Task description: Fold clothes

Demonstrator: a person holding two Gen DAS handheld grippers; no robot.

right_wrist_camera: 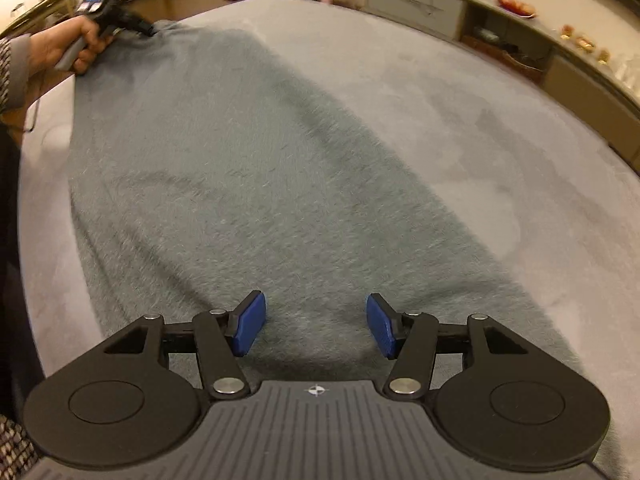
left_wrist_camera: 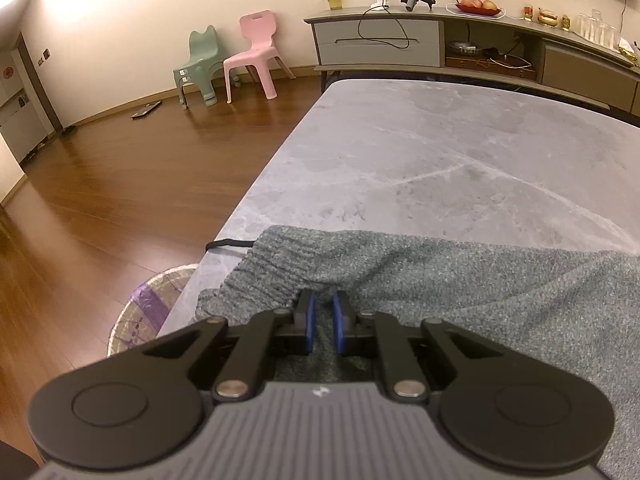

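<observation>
A grey-green knitted sweater [right_wrist_camera: 248, 184] lies spread on the grey table [right_wrist_camera: 500, 128]. In the left wrist view its ribbed cuff end [left_wrist_camera: 276, 264] lies near the table's left edge. My left gripper [left_wrist_camera: 324, 312] is shut on a fold of the sweater [left_wrist_camera: 460, 280], with the knit pinched between the blue pads. In the right wrist view the left gripper [right_wrist_camera: 150, 31] shows far off, held in a hand at the sweater's far corner. My right gripper [right_wrist_camera: 316, 324] is open, low over the sweater's near end, with nothing between its pads.
A woven basket [left_wrist_camera: 148, 312] stands on the wood floor beside the table's left edge. A black cord [left_wrist_camera: 228, 244] lies at that edge. Two small chairs [left_wrist_camera: 232, 64] and a long sideboard [left_wrist_camera: 460, 44] stand along the far wall.
</observation>
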